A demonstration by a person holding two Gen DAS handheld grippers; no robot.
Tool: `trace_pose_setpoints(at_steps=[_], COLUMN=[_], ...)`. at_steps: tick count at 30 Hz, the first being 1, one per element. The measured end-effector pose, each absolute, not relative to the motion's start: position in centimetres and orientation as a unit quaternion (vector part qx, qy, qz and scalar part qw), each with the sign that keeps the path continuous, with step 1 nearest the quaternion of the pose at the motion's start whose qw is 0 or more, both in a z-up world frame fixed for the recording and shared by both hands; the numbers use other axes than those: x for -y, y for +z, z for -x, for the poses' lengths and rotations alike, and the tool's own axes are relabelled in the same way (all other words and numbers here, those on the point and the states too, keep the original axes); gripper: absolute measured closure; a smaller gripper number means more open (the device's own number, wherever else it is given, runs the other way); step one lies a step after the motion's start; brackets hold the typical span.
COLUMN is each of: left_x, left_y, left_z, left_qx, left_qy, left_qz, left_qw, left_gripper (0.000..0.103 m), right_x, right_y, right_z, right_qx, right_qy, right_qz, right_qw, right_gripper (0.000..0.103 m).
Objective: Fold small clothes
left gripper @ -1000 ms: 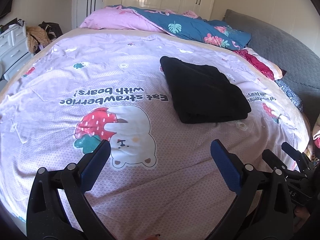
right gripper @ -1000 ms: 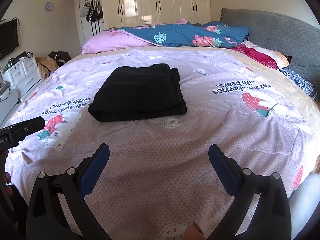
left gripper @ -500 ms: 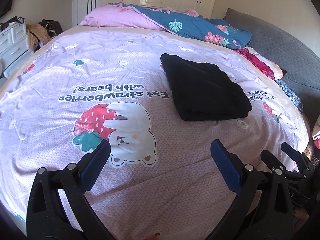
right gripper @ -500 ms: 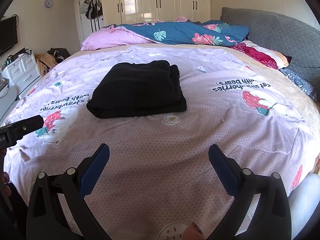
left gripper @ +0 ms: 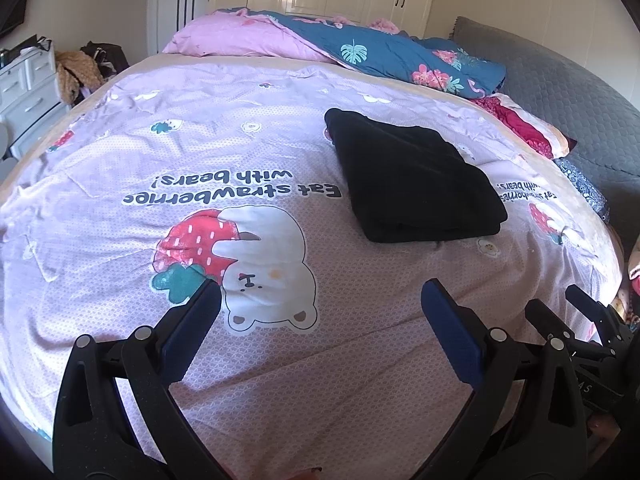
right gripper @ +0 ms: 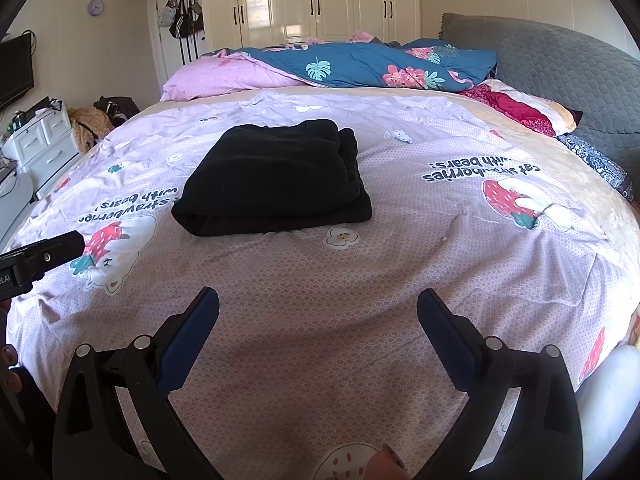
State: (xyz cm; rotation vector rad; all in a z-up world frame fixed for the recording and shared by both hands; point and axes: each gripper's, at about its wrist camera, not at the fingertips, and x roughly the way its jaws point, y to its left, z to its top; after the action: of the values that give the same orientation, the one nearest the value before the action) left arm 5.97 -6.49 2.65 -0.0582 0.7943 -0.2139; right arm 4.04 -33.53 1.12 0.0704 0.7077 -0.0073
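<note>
At the far left of the room stands a white drawer unit (right gripper: 42,140), and beside it lies a heap of brownish clothes (right gripper: 90,120) on the floor. Bags (right gripper: 182,20) hang on the wall behind, next to the cream wardrobe (right gripper: 316,0).

The left gripper (left gripper: 320,300) is over the near edge of the bed, and its two blue-padded jaws stand wide apart with nothing between them. Below it is the pink bedcover (left gripper: 120,160), printed with a white bear and strawberry (left gripper: 236,264) and upside-down words about strawberries and bears. In the right wrist view only the black tip of this gripper shows at the left border.

More to the right, in the middle of the cover, lies the folded black garment (right gripper: 272,180). It is a flat, roughly square bundle with several layers visible at its near edge, and it lies well apart from both grippers. In the left wrist view the same garment (left gripper: 412,180) is to the far right of the bear print.

The right gripper (right gripper: 318,300) also is over the near part of the bed, jaws spread wide and holding nothing. In the left wrist view its black body shows at the right border.

At the far end of the bed lie a pink pillow (right gripper: 224,76) and a blue floral quilt (right gripper: 360,64). At the right is a red and cream pillow (right gripper: 528,108), and behind it the grey padded headboard (right gripper: 560,72).
</note>
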Motion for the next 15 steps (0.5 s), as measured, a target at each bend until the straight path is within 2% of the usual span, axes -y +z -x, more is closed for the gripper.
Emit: trace_pose_setpoints(at_steps=[15], left_x=[6.47], left_y=[2.40], left_z=[-6.08], left_qx=[-0.391], left_qy=[-0.096], left_qz=[0.024], left_qw=[0.915], left_gripper=[0.009], right_x=[33.63], right_y=[1.03], right_z=[-3.98], right_qx=[-0.348], right_qy=[-0.004], right_qz=[-0.034], right_qw=[0.937], right_gripper=[0.004])
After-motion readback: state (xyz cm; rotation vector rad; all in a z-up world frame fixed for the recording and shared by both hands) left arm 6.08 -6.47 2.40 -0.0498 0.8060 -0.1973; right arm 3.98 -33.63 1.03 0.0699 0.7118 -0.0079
